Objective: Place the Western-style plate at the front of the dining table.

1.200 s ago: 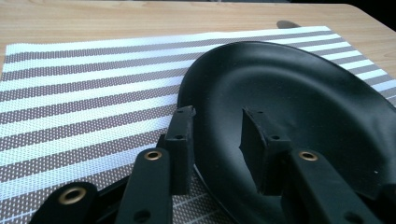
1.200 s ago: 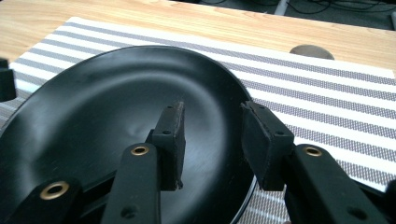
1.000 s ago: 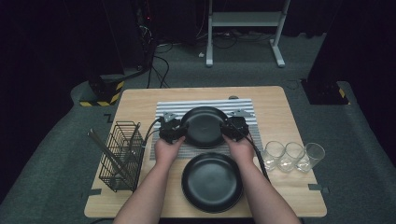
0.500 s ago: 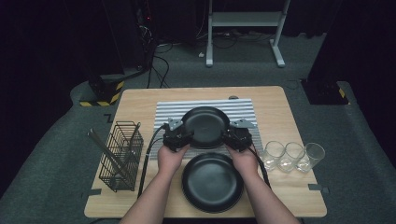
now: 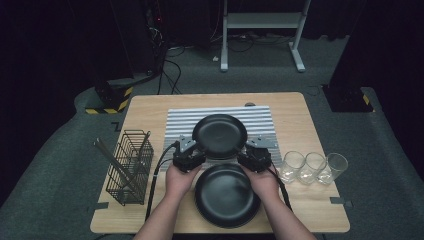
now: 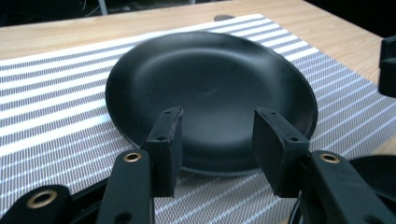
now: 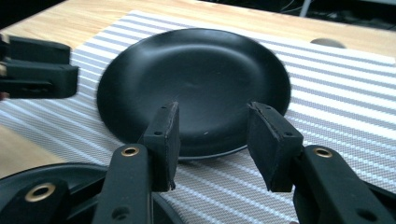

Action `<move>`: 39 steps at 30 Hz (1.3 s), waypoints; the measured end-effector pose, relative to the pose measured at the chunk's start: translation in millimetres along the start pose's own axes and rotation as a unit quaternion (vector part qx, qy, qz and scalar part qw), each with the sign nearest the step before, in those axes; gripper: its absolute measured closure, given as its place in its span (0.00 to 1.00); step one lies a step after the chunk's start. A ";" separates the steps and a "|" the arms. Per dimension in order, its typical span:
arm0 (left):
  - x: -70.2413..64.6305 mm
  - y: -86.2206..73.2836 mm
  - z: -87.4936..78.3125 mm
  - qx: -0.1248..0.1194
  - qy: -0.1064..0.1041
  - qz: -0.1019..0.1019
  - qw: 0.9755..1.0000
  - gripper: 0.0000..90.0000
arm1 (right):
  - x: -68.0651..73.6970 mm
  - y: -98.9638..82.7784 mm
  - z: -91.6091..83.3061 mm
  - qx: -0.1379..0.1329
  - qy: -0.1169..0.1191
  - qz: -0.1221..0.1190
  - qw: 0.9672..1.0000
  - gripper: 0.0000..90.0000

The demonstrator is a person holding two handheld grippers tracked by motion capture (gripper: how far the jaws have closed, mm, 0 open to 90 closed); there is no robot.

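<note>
The black plate [image 5: 220,136] lies flat on the striped mat [image 5: 180,122]. Both tools, left [image 5: 194,156] and right [image 5: 250,156], stand spread and empty beside it (seemingly just released). Next: withdraw cleanly.

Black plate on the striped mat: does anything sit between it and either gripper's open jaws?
Nothing visible does. The black plate lies flat on the striped mat. The left gripper and right gripper face its near rim with open, empty jaws. The second black plate lies nearer the person, under the hands, not between.
</note>
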State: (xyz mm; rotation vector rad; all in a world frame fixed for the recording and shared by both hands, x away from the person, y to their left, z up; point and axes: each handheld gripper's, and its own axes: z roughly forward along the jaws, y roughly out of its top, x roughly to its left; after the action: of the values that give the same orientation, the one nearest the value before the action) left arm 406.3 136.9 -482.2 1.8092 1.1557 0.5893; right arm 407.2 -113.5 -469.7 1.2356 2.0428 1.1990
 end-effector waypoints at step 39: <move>-3.8 -63.8 -51.9 0.014 -0.015 0.029 0.999 0.57 | -1.1 -48.5 -49.0 0.004 0.001 -0.034 0.999 0.59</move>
State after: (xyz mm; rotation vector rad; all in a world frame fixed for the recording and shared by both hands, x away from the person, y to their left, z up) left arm 335.3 166.7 -511.4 1.8750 1.0980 0.5799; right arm 348.9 -146.3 -486.4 1.1587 2.0756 1.1626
